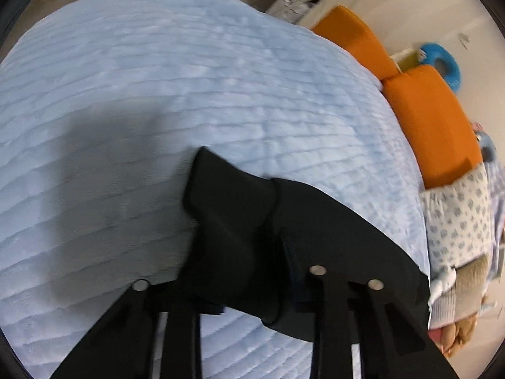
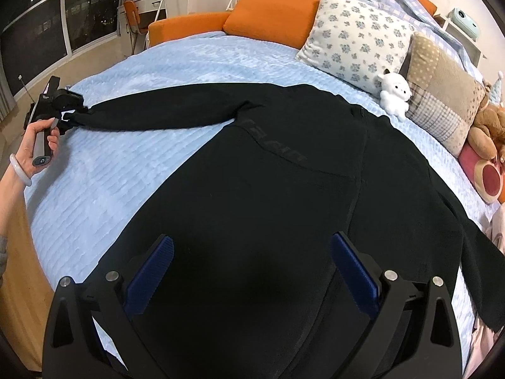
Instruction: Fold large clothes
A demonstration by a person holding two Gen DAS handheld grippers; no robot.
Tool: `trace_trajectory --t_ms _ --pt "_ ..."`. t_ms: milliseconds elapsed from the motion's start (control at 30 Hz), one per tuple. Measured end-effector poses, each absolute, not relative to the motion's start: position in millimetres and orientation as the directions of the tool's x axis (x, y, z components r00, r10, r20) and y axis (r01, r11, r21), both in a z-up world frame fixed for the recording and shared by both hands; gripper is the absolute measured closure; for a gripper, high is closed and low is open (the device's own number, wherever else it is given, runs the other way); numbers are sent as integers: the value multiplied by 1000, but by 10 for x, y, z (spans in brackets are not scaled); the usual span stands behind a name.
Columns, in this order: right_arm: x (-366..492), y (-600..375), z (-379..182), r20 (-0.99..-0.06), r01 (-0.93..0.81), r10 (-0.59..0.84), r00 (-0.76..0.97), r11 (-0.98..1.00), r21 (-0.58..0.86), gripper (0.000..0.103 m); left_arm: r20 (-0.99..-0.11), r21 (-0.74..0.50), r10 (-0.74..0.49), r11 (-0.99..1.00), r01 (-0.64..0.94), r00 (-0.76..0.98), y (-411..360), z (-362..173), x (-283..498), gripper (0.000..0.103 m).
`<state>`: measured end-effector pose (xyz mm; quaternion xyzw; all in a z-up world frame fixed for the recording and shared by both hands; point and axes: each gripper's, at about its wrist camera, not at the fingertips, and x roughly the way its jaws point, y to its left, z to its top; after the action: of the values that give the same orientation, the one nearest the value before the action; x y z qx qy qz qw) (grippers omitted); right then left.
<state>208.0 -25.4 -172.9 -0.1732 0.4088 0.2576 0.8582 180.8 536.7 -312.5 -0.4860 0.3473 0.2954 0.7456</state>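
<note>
A large black long-sleeved top (image 2: 268, 189) lies spread flat on a light blue bedspread (image 2: 126, 173). Its left sleeve (image 2: 151, 117) stretches out to the far left. My left gripper (image 2: 68, 117) is shut on that sleeve's cuff; in the left wrist view the black cuff (image 1: 227, 221) is bunched between the fingers of the left gripper (image 1: 249, 271), a little above the bedspread (image 1: 157, 94). My right gripper (image 2: 252, 265) is open and empty, with blue pads (image 2: 151, 271), hovering over the top's lower body. The right sleeve (image 2: 473, 246) trails toward the lower right.
Orange cushions (image 2: 271, 15) and a floral pillow (image 2: 356, 34) line the bed's far side. A patchwork pillow (image 2: 442, 94), a white plush toy (image 2: 394, 94) and a brown plush (image 2: 489, 126) sit at the right. A window (image 2: 47, 31) and a chair (image 2: 132, 15) are far left.
</note>
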Motion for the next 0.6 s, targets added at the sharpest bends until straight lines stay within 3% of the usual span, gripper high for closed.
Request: trace_trajectory --t_ms 200,367,500,600 --pt "2072 -420 -1755 -792 -571 299 533 818 -76 5 -849 -334 230 463 -821 475 5188 -2980 1942 82" --pt "2148 -652 -1752 -792 -527 281 542 848 -60 5 -783 -327 277 577 -748 556 4907 -2512 2066 89" --pt "2202 -838 -1701 -783 -488 271 559 871 -48 5 -684 -301 254 755 -582 684 4366 -1801 2254 89" --pt "2237 -1019 -1593 -760 -441 267 593 897 -29 5 -587 -261 153 894 -364 795 3644 -1181 2337 89"
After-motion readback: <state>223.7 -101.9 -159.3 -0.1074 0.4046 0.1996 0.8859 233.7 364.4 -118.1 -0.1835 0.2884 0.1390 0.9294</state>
